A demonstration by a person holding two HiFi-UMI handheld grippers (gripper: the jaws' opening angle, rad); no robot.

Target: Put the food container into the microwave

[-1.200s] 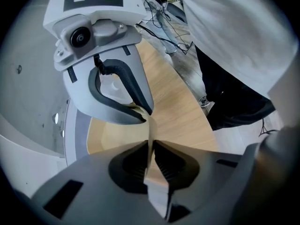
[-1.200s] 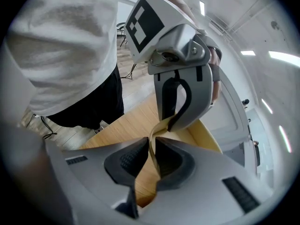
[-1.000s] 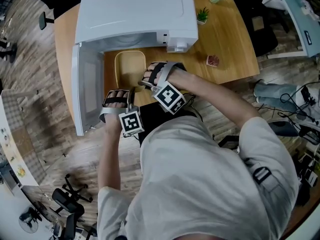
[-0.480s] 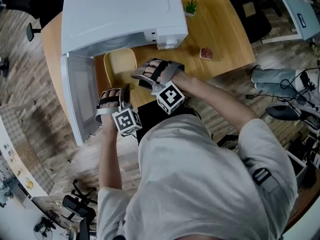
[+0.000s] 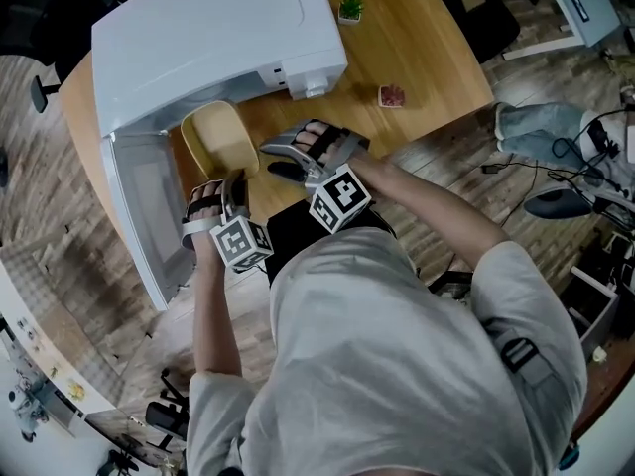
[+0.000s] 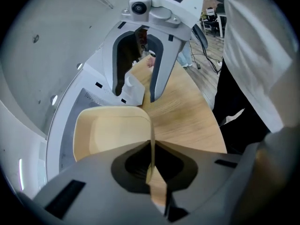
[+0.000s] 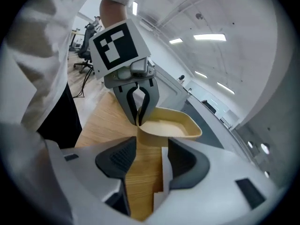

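Note:
A beige food container (image 5: 216, 137) sits on the wooden table (image 5: 417, 48), right at the mouth of the white microwave (image 5: 198, 38), whose door (image 5: 149, 206) hangs open to the left. My left gripper (image 5: 238, 181) is shut on the container's thin near rim; the left gripper view shows the rim pinched between the pads (image 6: 151, 158). My right gripper (image 5: 280, 160) stands wide beside the container's right side. Its jaws have just been opening. In the right gripper view the container (image 7: 171, 125) lies just ahead of the jaws (image 7: 149, 158), untouched.
A small potted plant (image 5: 349, 6) and a small reddish object (image 5: 393, 95) sit on the table right of the microwave. The microwave's knob (image 5: 310, 89) faces the table's front edge. Cables and chair legs lie on the floor around.
The right gripper has let go of the container's right rim, opened wide, rolled and drawn slightly back. The left gripper keeps its hold on the near rim.

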